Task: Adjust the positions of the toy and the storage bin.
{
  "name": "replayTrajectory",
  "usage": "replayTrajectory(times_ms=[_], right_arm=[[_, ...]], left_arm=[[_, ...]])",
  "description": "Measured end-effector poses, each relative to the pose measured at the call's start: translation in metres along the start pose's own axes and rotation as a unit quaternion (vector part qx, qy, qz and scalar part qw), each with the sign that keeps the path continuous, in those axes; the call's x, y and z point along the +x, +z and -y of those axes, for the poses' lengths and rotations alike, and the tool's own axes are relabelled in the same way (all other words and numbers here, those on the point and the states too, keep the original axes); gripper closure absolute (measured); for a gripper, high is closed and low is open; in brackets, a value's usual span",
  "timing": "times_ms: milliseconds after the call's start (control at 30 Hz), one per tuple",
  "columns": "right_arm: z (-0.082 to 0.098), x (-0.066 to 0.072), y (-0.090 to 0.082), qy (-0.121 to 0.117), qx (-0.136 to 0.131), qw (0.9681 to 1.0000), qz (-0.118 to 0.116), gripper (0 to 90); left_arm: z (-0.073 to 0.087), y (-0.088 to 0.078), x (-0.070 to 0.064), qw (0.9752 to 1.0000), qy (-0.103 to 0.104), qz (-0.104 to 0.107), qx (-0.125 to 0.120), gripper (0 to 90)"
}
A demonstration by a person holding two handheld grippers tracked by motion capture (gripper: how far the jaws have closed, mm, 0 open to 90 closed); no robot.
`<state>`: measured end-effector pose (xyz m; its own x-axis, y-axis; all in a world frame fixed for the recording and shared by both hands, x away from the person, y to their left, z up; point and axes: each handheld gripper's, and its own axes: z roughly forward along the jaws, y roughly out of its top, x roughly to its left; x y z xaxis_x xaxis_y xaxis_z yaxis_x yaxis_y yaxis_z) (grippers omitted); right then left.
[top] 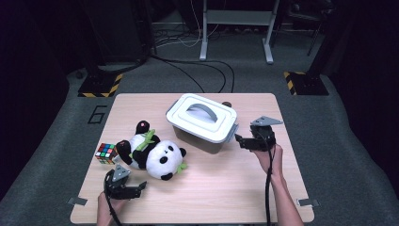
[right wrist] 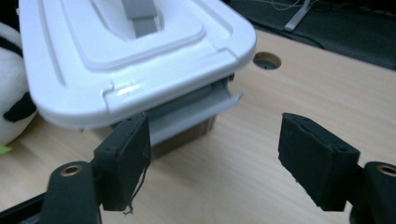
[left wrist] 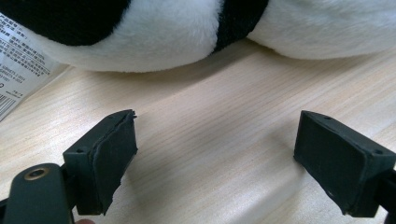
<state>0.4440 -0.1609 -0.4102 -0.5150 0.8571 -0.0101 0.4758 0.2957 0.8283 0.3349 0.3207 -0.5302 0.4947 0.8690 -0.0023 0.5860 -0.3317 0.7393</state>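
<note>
Reaching right tongs [right wrist: 215, 154], jaws apart and empty, at latch flap [right wrist: 196, 109] of lidded box [top: 202, 123] mid-table; left tongs [left wrist: 215, 163] open, empty near panda plush [top: 153, 151]; risk: jaw skids off flap, shoves box.

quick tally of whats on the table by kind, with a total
plush panda: 1
lidded storage box: 1
puzzle cube: 1
total: 3 things on the wooden table
</note>
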Motion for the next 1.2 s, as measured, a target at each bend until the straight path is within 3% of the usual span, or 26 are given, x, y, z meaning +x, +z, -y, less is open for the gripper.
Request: replayTrajectory(times_ms=[200,400,533,800,900,1000,1200], right_arm=[[-0.012,0.004,0.015,-0.014,0.009,0.9998,0.009,32.8],[-0.007,0.004,0.03,-0.009,0.024,0.9996,0.007,41.3],[-0.001,0.004,0.031,0.016,0.009,0.9998,-0.007,46.5],[0.0,0.007,0.03,0.02,0.006,0.9996,-0.021,59.5],[0.0,0.007,0.029,0.021,0.005,0.9996,-0.02,58.7],[-0.003,0.004,0.03,0.018,0.003,0.9998,-0.001,55.4],[-0.005,-0.013,0.031,0.055,-0.011,0.9976,0.041,58.7]], left_arm=[[0.0,0.0,0.0,1.0,0.0,0.001,0.001,12.9],[0.0,0.0,0.0,1.0,0.0,0.001,0.001,12.9],[0.0,0.0,0.0,1.0,0.0,0.0,0.0,12.9],[0.0,0.0,0.0,1.0,-0.001,0.0,-0.001,13.0],[0.0,0.0,0.0,1.0,-0.001,0.0,-0.001,12.9],[0.0,0.0,0.0,1.0,0.0,0.0,0.0,12.9],[0.0,0.0,0.0,1.0,0.0,0.0,0.0,12.9]])
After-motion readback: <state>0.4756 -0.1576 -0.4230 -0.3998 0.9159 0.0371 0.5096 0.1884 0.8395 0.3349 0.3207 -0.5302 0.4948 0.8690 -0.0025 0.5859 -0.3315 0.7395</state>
